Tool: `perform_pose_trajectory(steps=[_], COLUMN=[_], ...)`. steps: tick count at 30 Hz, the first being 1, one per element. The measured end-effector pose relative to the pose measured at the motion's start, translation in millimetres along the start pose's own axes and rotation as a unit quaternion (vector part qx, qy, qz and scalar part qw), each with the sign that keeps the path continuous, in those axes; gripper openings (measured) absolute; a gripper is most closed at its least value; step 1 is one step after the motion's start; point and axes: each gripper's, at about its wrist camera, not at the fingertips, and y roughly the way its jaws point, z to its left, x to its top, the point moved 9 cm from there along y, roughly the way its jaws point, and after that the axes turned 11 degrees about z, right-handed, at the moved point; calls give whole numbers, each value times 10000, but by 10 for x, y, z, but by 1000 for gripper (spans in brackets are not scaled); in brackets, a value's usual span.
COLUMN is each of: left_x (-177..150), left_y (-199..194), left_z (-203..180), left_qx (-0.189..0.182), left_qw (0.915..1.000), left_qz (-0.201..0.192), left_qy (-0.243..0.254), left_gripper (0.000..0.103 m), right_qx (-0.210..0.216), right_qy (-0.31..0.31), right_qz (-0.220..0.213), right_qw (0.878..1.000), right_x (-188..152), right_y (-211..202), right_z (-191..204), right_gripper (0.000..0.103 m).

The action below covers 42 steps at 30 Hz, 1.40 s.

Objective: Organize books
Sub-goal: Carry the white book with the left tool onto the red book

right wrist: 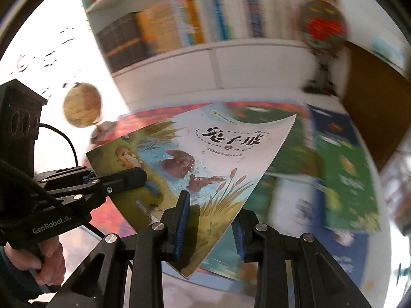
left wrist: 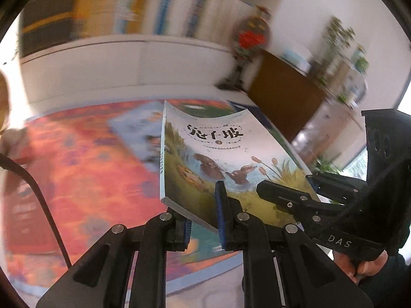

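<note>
The rabbit picture book (left wrist: 218,154) hangs mid-frame above the cluttered surface (left wrist: 84,169), its lower edge clamped by the left gripper (left wrist: 205,220) and right gripper (right wrist: 208,220), both jaws closed on it. Thin and floppy, its cover bows; holding near the spine should steady it.

We see the picture book (left wrist: 221,154) in pale blue and grassy green, brown rabbits swimming, black title characters. Blue ribbed pads (left wrist: 220,213) on black fingers. At nine o'clock of the book, an orange-red mottled mat (left wrist: 84,169).
</note>
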Motion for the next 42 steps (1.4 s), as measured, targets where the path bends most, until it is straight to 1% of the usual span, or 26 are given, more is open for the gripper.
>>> perform_pose_trajectory(steps=[2,3,6,9,13,16,20,26,34,39,42], left_x=[-59,-81,-208,-352,-505,-586,-668,-801,-961,-1108,-1223], left_y=[-231,-299,-529,-726,-878,-914,-851,-621,-417,-342,-313], left_z=[409,570,1138,1682,2194,2497,2834,3176,3251,3276,3314], left_qx=[180,247,454,599,766,863,974,908,781,817,847], left_qw=[9995,9990,9965,9931,9892,9866,9844,9812,9808,9793,9769], left_qz=[-118,-156,-257,-335,-414,-474,-494,-347,-101,122,255], left_qy=[-241,-336,-652,-955,-1178,-1299,-1382,-1669,-1786,-1850,-1945], left_gripper=[13,13,13,13,13,13,13,14,16,24,25], right_qx=[212,269,499,634,800,877,850,790,860,957,1000], right_qy=[-258,-341,-663,-828,-959,-1018,-1058,-1039,-777,-591,-467], right_qz=[13,20,83,139,259,360,508,839,1190,1364,1485], right_qw=[9994,9991,9965,9945,9918,9903,9894,9879,9861,9842,9827], right_x=[147,188,343,430,476,517,586,656,567,494,460], right_y=[138,186,445,671,992,1233,1507,1958,2276,2423,2506], right_z=[458,607,1272,1775,2376,2700,2904,2996,2925,2872,2830], right_gripper=[30,30,30,30,30,30,30,30,30,30,30])
